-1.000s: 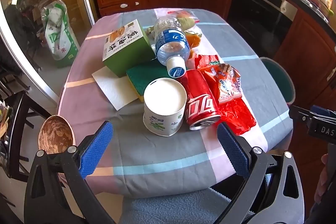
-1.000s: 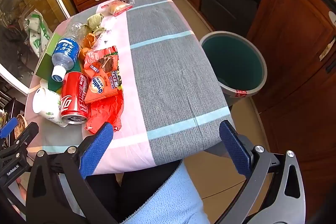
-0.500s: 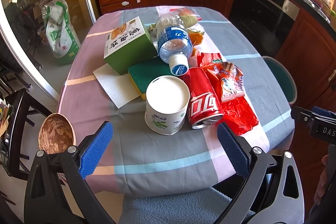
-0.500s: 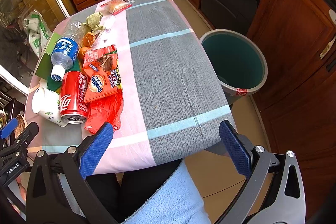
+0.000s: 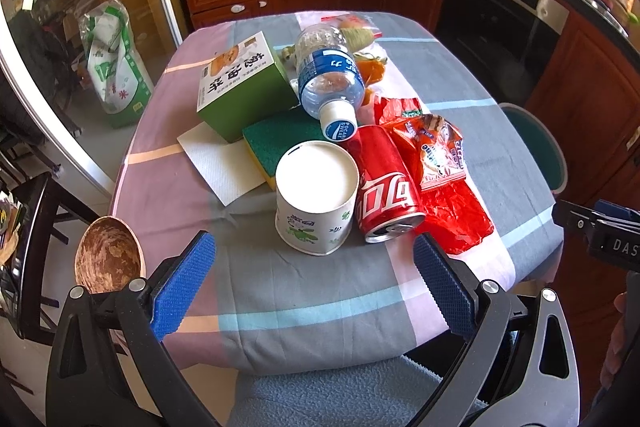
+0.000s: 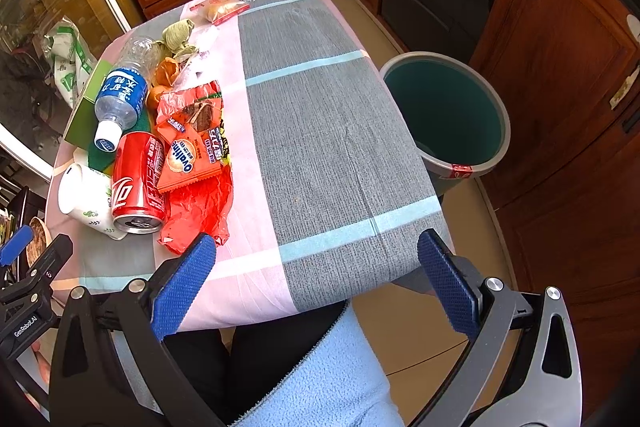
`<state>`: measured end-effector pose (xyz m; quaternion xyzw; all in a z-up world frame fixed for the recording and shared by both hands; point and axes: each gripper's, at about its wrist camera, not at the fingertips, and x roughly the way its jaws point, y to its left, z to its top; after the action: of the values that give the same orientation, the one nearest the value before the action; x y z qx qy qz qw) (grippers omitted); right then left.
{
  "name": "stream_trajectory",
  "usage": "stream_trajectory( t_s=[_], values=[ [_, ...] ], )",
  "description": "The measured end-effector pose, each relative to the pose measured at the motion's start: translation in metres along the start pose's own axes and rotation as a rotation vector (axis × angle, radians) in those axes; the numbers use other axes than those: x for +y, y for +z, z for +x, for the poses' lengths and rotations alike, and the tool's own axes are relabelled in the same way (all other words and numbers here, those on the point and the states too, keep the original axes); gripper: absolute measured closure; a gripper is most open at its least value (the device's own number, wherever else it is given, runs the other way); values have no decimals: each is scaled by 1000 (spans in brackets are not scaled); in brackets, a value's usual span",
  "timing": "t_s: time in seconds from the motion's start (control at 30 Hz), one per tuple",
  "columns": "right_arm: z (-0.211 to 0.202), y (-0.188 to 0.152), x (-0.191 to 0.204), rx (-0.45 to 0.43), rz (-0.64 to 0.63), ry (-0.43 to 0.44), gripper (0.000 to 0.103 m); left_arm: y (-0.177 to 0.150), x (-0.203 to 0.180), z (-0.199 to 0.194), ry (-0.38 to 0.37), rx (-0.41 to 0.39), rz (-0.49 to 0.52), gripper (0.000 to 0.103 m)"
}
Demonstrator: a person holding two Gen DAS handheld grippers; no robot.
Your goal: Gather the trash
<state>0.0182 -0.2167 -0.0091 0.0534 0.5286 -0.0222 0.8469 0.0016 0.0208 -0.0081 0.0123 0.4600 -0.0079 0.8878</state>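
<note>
Left gripper (image 5: 314, 283): jaws wide apart, empty, low in frame.
Right gripper (image 6: 316, 283): jaws spread, empty.
Trash: paper cup (image 5: 316, 197) touching red can (image 5: 384, 183), frame centre.
Bin (image 6: 448, 115): right of table (image 6: 320, 131).

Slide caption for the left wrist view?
Open left gripper facing paper cup, cola can on cluttered table.

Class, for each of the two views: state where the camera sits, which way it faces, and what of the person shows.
Left wrist: on the left hand-held gripper, facing across the table at the paper cup and red can; a hand shows at right.
Right wrist: on the right hand-held gripper, facing the tablecloth and the bin; a blue sleeve shows.
Shared: cup, can, bin.
</note>
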Motion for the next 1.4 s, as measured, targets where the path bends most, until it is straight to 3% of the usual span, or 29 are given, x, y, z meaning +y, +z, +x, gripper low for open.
stream_trajectory(
  t_s=[1.4],
  values=[
    [6, -1, 6, 17, -13, -27, 6, 1, 0, 4, -8, 16, -3, 4]
  ],
)
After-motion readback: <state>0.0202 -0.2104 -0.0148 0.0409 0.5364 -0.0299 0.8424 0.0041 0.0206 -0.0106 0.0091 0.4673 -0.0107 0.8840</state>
